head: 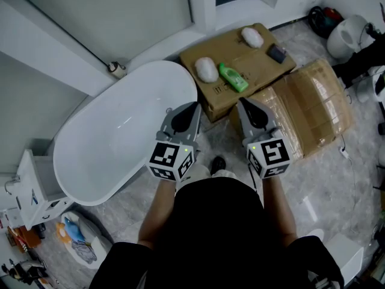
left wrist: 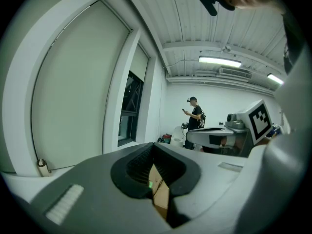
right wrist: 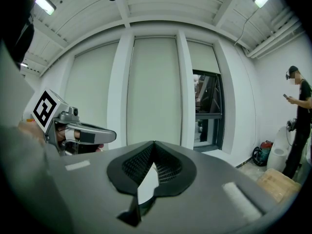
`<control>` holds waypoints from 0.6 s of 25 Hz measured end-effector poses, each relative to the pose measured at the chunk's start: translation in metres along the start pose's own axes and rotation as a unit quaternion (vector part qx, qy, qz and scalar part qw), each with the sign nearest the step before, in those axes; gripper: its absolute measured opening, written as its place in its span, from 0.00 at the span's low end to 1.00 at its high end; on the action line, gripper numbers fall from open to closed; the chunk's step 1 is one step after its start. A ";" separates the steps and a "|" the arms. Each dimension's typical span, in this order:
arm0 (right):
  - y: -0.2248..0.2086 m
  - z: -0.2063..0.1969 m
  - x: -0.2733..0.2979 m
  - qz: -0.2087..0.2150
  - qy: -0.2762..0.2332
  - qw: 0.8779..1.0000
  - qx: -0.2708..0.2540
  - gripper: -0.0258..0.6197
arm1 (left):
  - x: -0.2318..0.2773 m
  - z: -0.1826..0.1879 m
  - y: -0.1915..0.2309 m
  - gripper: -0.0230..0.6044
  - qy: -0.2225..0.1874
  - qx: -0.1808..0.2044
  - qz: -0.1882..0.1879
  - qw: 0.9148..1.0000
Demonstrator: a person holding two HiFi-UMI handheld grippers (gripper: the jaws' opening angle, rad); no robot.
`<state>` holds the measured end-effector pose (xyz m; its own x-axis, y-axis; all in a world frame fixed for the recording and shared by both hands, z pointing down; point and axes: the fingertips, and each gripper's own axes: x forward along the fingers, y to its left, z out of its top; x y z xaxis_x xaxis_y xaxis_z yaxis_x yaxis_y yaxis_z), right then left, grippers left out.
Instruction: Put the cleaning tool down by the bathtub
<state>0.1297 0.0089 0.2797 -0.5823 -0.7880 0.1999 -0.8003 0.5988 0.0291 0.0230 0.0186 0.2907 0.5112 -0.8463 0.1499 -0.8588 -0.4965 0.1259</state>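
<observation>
A white oval bathtub (head: 114, 143) stands at the left in the head view. Behind it, a flat cardboard box (head: 255, 65) carries a green bottle (head: 233, 77), two white puffy pads (head: 206, 69) (head: 252, 37) and a small dark item (head: 277, 53). My left gripper (head: 192, 107) (left wrist: 154, 146) hovers over the tub's right end, jaws shut with nothing in them. My right gripper (head: 243, 104) (right wrist: 154, 144) sits beside it, near the box's front edge, also shut and empty. Neither touches any item.
A larger wrapped cardboard box (head: 313, 107) lies to the right of the grippers. A white cabinet (head: 30, 191) and floor clutter (head: 75, 236) sit at the lower left. A white appliance (head: 349, 35) is at the far right. Another person (right wrist: 298, 116) stands by the window wall.
</observation>
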 end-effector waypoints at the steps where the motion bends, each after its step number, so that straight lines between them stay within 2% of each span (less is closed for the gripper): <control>1: 0.001 -0.001 0.000 0.001 0.001 1.000 0.000 0.05 | 0.000 0.000 0.000 0.03 0.000 0.000 0.000 1.000; 15: 0.006 0.000 -0.001 0.003 -0.002 1.000 0.004 0.05 | -0.005 -0.003 0.001 0.03 0.002 -0.002 0.001 1.000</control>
<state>0.1249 0.0130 0.2793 -0.5873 -0.7851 0.1968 -0.7980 0.6022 0.0211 0.0199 0.0234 0.2927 0.5097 -0.8463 0.1550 -0.8597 -0.4941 0.1297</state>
